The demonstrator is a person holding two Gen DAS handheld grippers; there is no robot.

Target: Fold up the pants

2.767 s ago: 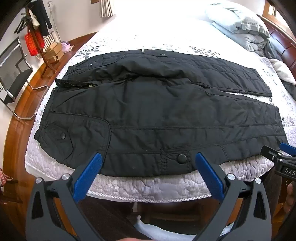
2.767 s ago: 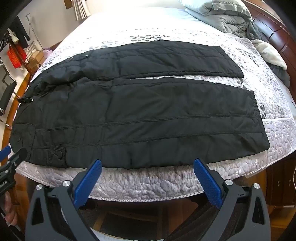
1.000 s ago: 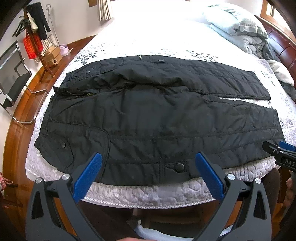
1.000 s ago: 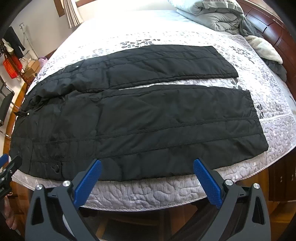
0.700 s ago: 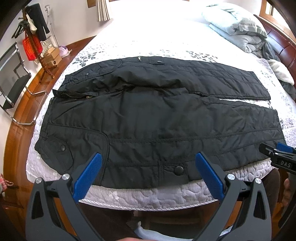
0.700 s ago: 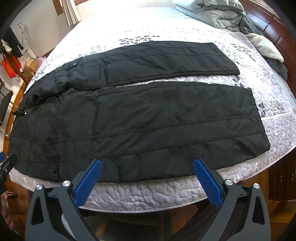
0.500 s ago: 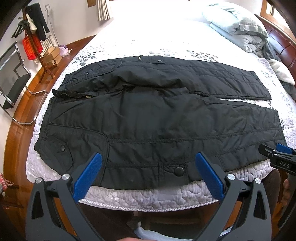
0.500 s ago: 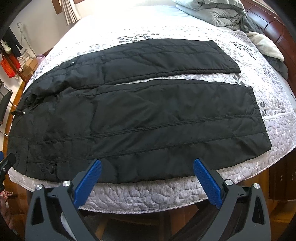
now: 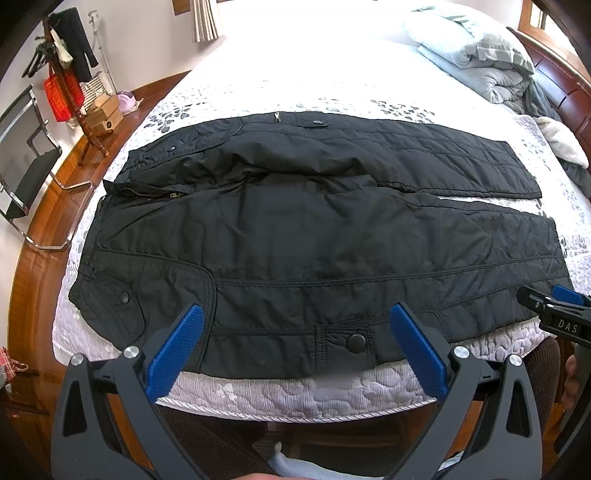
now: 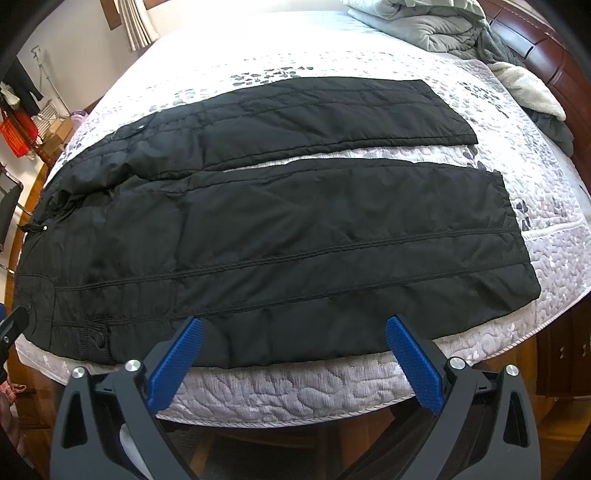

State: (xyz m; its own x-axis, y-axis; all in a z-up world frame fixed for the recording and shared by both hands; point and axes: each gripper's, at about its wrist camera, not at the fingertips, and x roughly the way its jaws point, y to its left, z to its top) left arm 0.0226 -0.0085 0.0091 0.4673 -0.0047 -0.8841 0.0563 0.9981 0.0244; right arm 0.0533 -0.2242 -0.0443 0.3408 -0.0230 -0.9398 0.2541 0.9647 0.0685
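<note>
**Pants laid flat on the bed, both grippers poised at the near edge**

Black quilted pants [image 9: 314, 236] lie spread across a white quilted bedspread [image 9: 295, 395], waistband toward my left and both legs running out to my right, the far leg angled slightly away from the near one so a strip of bedding shows between them. A snap button [image 9: 355, 342] sits on the near leg's side tab, close to the mattress edge. I hold the left gripper [image 9: 295, 347] just short of that edge, its blue-padded jaws spread wide with nothing between them; the right gripper [image 10: 293, 358] hangs likewise near the lower part of the near leg, jaws spread and empty. Neither touches the fabric. A grey duvet [image 10: 424, 22] is bundled at the far right by the wooden headboard [image 10: 546, 55], and a coat stand [image 9: 70, 85] with a red bag stands at far left.
</note>
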